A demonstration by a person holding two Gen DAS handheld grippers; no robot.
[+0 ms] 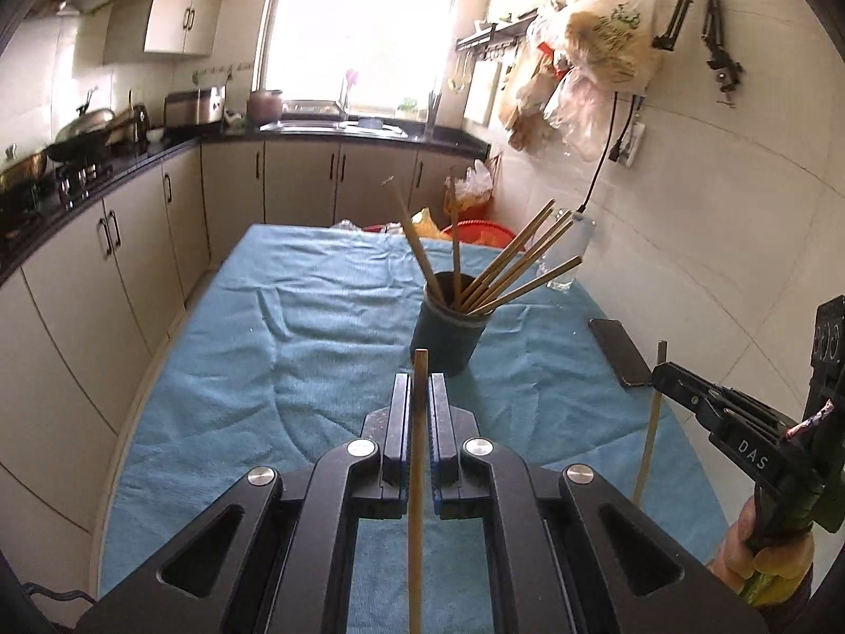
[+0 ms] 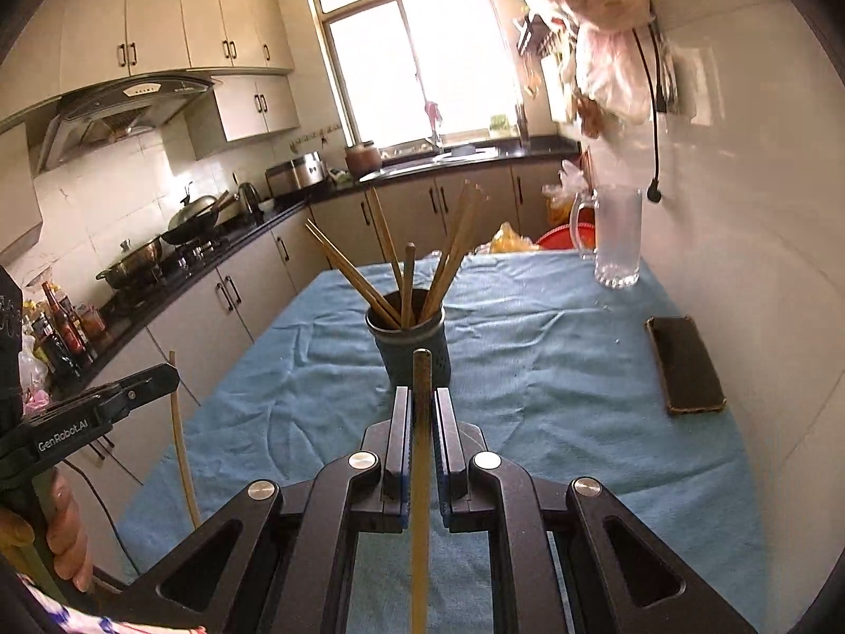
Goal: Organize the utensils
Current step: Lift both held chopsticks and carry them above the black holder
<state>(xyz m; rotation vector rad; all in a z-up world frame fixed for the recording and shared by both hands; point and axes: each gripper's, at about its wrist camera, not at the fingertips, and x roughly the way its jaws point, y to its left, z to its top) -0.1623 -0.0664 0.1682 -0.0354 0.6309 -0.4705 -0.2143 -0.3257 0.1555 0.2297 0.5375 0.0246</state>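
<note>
A dark blue utensil cup (image 1: 448, 333) stands on the blue cloth and holds several wooden chopsticks (image 1: 520, 259). My left gripper (image 1: 420, 385) is shut on a single upright chopstick (image 1: 418, 475), just short of the cup. The right gripper (image 1: 660, 372) shows at the right, shut on its own chopstick (image 1: 650, 433). In the right wrist view the cup (image 2: 414, 341) with chopsticks (image 2: 364, 280) is straight ahead; my right gripper (image 2: 422, 396) is shut on a chopstick (image 2: 421, 475). The left gripper (image 2: 169, 375) with its chopstick (image 2: 182, 449) is at the left.
A black phone (image 2: 684, 364) lies on the cloth (image 2: 554, 370) near the right wall. A glass jug (image 2: 615, 235) stands at the table's far right corner. Kitchen cabinets and a stove with pots (image 2: 190, 219) run along the left. Bags hang on the right wall (image 1: 597, 47).
</note>
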